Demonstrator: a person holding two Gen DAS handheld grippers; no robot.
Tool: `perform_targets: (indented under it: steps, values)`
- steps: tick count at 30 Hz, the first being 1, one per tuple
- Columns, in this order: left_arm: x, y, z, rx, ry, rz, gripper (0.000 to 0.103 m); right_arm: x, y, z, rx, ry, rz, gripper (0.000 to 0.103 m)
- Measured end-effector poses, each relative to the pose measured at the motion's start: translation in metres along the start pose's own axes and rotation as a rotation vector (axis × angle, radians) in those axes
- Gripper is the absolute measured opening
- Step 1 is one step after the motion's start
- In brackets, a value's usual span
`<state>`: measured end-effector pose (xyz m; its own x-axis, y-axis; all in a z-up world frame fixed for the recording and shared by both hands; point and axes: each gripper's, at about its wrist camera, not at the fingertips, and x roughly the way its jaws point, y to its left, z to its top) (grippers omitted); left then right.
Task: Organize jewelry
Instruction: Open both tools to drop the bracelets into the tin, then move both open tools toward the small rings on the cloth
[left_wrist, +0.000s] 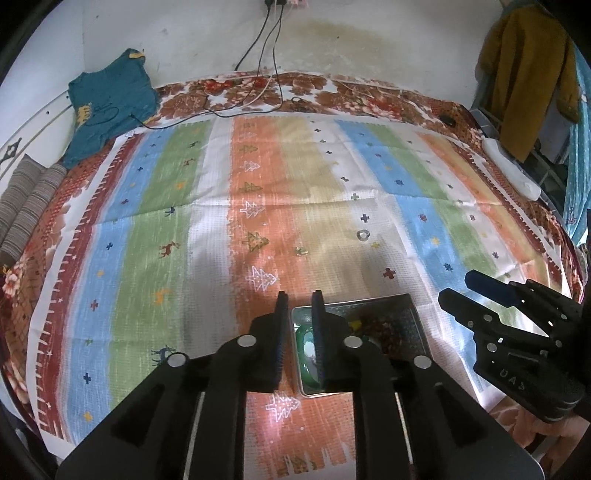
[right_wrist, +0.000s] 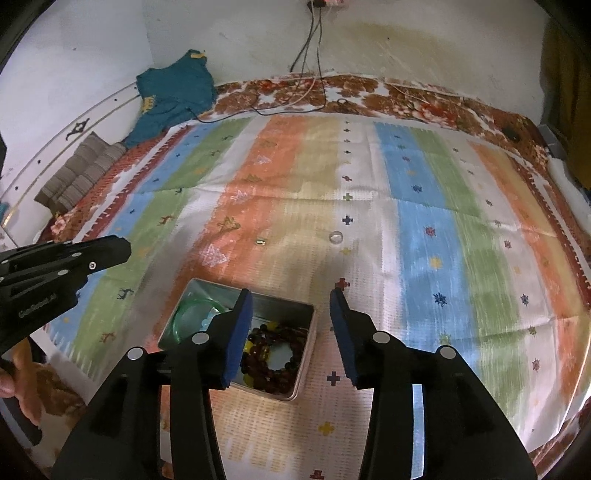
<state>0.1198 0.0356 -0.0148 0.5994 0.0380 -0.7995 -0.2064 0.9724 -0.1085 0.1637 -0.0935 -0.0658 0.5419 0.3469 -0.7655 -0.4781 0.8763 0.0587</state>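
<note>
A: Where is the left gripper (left_wrist: 300, 301)?

B: It hangs low over the striped cloth (left_wrist: 258, 206) on the bed. Its jaws stand a narrow gap apart and have hold of nothing. The metal tin (left_wrist: 413, 306) lies just under and to the right of its right jaw.

A: What is in the tin?

B: From the right wrist view, a green bangle (right_wrist: 192, 306) sits in the tin's (right_wrist: 308, 334) left half and a dark beaded bracelet (right_wrist: 275, 356) with a few yellow beads fills its right half. The left jaw of the right gripper (right_wrist: 291, 295) hides part of both.

A: And the right gripper's jaws?

B: Wide apart, with nothing between them but cloth (right_wrist: 424, 229). The left jaw hangs over the tin; the right jaw stands just past the tin's right wall.

A: Anything still loose on the cloth?

B: 2 small pieces, well ahead of both pairs of jaws. A pale ring (right_wrist: 336, 237) lies straight ahead of the right gripper, and a small gold piece (right_wrist: 260, 242) lies to the left of it, apart from it. In the left wrist view the ring (left_wrist: 362, 235) is ahead and to the right of the jaws, the gold piece (left_wrist: 301, 252) almost straight ahead.
</note>
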Motion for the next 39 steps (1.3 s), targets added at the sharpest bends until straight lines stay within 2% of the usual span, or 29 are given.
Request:
perform_targets:
  steps: [10,28,31,39]
  values:
    - [0.010,0.004,0.001,0.003,0.020,0.012,0.040,0.012,-0.006,0.008,0.002,0.035,-0.017,0.051]
    - [0.051,-0.008,0.022,0.096,0.089,0.038,0.047,0.053,-0.022,0.034,-0.027,0.125,-0.030,0.053]
    - [0.062,-0.008,0.028,0.116,0.107,0.033,0.047,0.065,-0.021,0.037,-0.035,0.157,-0.012,0.057]
    - [0.100,-0.002,0.038,0.149,0.172,0.047,0.047,0.089,-0.028,0.046,-0.040,0.209,-0.019,0.058]
